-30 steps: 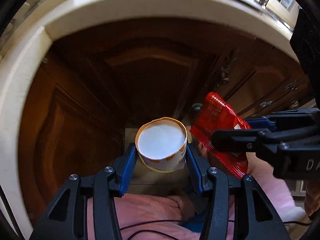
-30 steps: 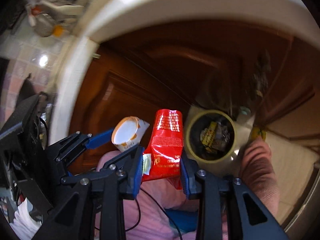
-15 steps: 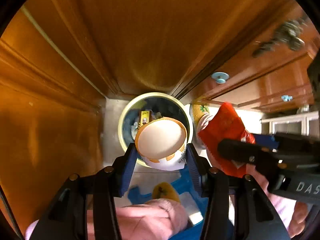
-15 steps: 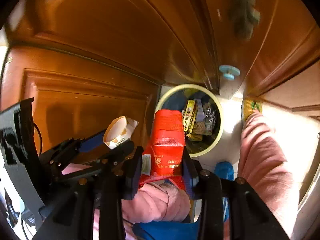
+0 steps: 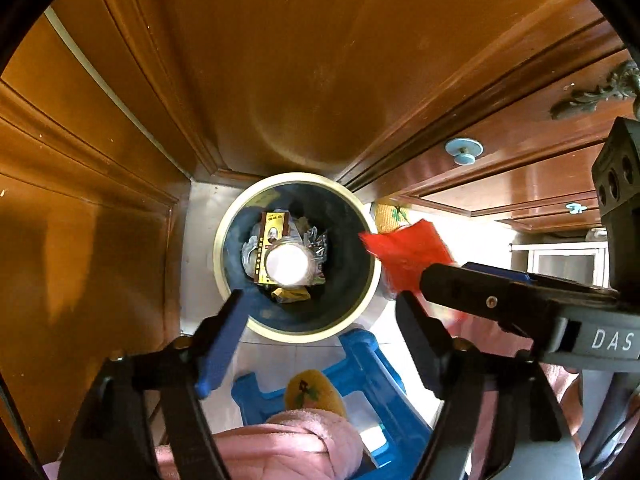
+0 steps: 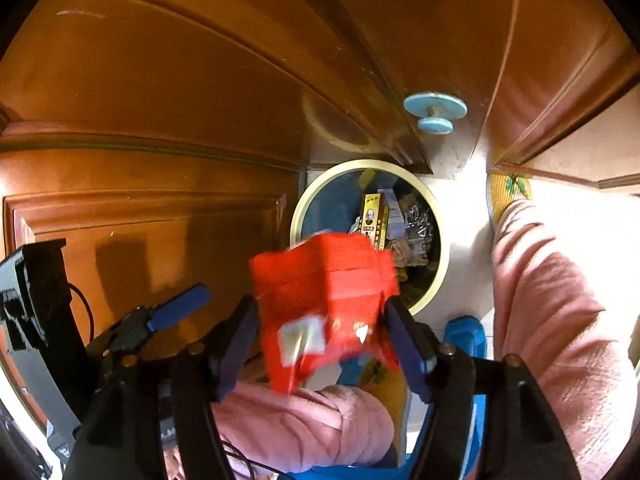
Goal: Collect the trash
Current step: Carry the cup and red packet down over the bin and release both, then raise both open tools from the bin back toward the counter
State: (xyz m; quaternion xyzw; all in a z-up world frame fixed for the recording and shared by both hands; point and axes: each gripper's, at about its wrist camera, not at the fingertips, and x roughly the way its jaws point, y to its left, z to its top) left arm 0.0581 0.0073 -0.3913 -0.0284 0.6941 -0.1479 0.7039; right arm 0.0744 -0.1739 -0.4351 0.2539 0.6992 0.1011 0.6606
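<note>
Pretty much at the dump stage here. The left gripper (image 5: 316,320) is hanging over the trash bin (image 5: 362,300) with its fingers spread wide and nothing between them; they've just been opening. The paper cup (image 5: 287,266) is showing as a round white disc down inside the bin among the other rubbish, so that one's looking done.

The right gripper (image 6: 320,344) has just been opening too. The red snack bag (image 6: 326,292) is sitting between its fingers, blurry and crinkly, apparently slipping free rather than pinched. It's just near of the bin's rim, so I'd guess it's dropping in, but it isn't in yet.

The bin is a round, cream-rimmed tub with a dark inside, tucked on the floor against glossy brown wooden cabinet doors (image 5: 280,60). There's foil and a small printed box in there already
</note>
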